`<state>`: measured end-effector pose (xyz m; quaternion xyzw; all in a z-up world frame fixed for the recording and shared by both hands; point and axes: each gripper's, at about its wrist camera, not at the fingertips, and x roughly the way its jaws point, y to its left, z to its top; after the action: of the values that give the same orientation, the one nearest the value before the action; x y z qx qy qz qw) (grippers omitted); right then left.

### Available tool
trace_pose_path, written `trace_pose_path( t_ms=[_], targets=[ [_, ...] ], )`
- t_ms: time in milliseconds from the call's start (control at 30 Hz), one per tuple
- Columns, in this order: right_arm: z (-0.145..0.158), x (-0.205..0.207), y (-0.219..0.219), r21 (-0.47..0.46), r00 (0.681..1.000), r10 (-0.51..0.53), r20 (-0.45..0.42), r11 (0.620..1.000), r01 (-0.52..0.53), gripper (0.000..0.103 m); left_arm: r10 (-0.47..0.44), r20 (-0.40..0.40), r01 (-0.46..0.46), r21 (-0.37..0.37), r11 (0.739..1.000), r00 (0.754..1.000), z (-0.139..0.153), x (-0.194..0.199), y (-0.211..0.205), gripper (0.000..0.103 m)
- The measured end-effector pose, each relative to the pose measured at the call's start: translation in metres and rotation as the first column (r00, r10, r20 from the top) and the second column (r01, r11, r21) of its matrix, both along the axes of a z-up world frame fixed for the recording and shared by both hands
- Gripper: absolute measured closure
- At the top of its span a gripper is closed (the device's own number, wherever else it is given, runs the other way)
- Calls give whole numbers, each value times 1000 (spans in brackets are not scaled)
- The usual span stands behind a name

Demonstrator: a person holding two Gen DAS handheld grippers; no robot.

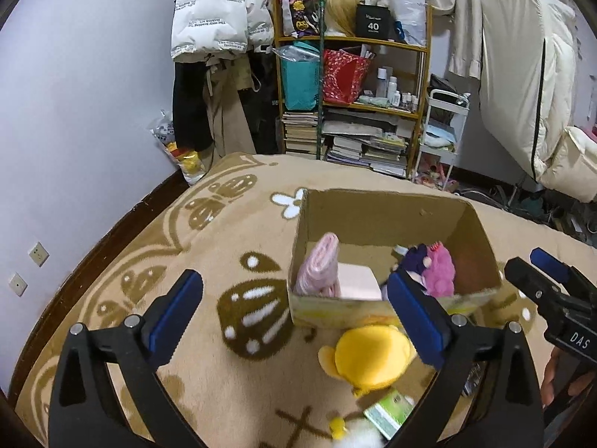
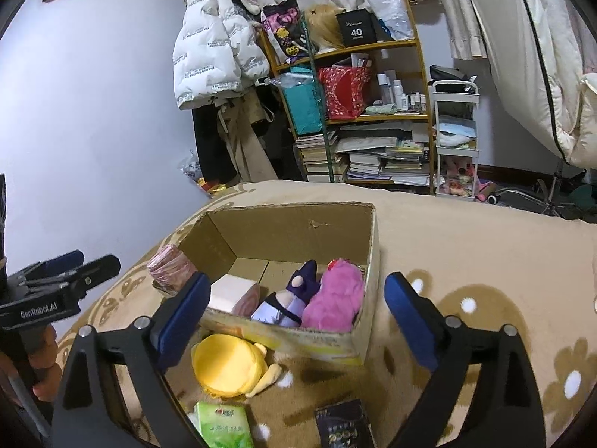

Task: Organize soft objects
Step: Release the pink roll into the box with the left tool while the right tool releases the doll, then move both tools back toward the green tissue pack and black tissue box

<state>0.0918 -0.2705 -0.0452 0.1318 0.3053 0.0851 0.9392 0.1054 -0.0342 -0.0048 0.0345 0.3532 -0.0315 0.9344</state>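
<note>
An open cardboard box (image 1: 388,216) (image 2: 298,227) sits on the tan blanket. Inside lie a pink rolled cloth (image 1: 321,268), a pale pink block (image 1: 358,282) (image 2: 229,291), a purple plush (image 2: 287,298) and a pink plush (image 1: 442,270) (image 2: 335,298). A yellow plush (image 1: 369,358) (image 2: 229,366) lies on the blanket in front of the box. My left gripper (image 1: 294,317) is open and empty above the blanket, left of the yellow plush. My right gripper (image 2: 294,321) is open and empty above the box's front wall.
A green tissue pack (image 1: 390,410) (image 2: 222,425) and a dark packet (image 2: 343,425) lie nearest me on the tan blanket (image 2: 466,246). A white-and-yellow plush (image 1: 354,433) lies at the bottom edge. A cluttered shelf (image 1: 354,100), hanging coats and a white cart stand behind.
</note>
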Motion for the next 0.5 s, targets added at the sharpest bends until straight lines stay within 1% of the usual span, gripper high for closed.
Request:
trace_pose_path(
  t_ms=[367, 500],
  targets=[
    [10, -32, -4, 17, 999, -29, -20, 999, 29, 3, -34, -46, 36, 22, 999, 998, 4, -36, -6, 4],
    [9, -40, -6, 22, 998, -37, -42, 999, 38, 3, -48, -62, 51, 47, 998, 997, 1, -47, -12, 4]
  ],
)
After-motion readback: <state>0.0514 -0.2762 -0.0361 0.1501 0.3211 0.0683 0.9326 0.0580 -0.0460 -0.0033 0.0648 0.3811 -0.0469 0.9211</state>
